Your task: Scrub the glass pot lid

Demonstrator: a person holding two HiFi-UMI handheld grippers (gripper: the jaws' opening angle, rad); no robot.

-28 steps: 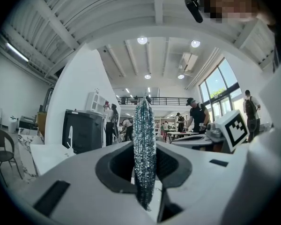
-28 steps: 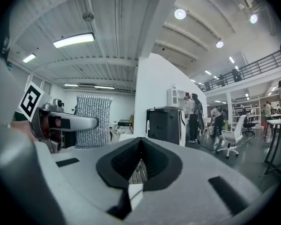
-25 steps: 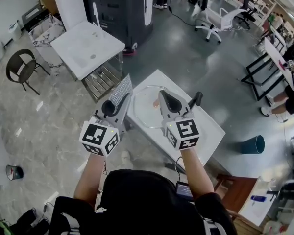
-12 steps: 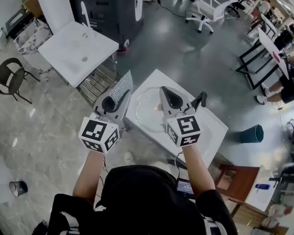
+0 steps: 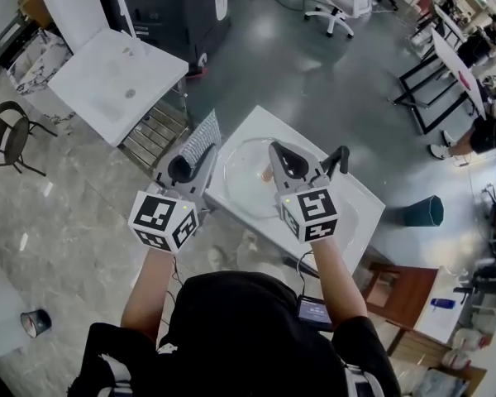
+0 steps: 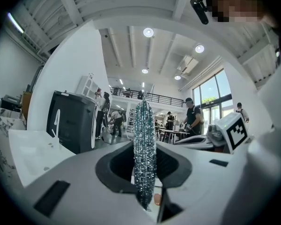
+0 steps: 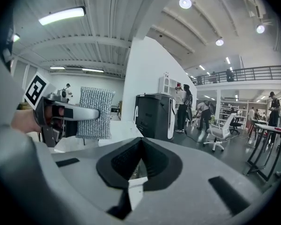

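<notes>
The round glass pot lid lies flat on a small white table, its pinkish knob near the middle. My left gripper hovers over the table's left edge, shut on a silver mesh scrub pad that sticks up out of the jaws. In the left gripper view the pad stands edge-on between the jaws. My right gripper hangs above the lid by the knob, shut with nothing in it. From the right gripper view I see the left gripper and its pad.
A larger white table and a black machine stand beyond on the left. A dark round chair is at far left, a teal bin right of the small table, a brown stool near my right side. People stand in the distance.
Both grippers have moved forward and a little lower over the small table. The left still grips the pad and the right stays shut.
</notes>
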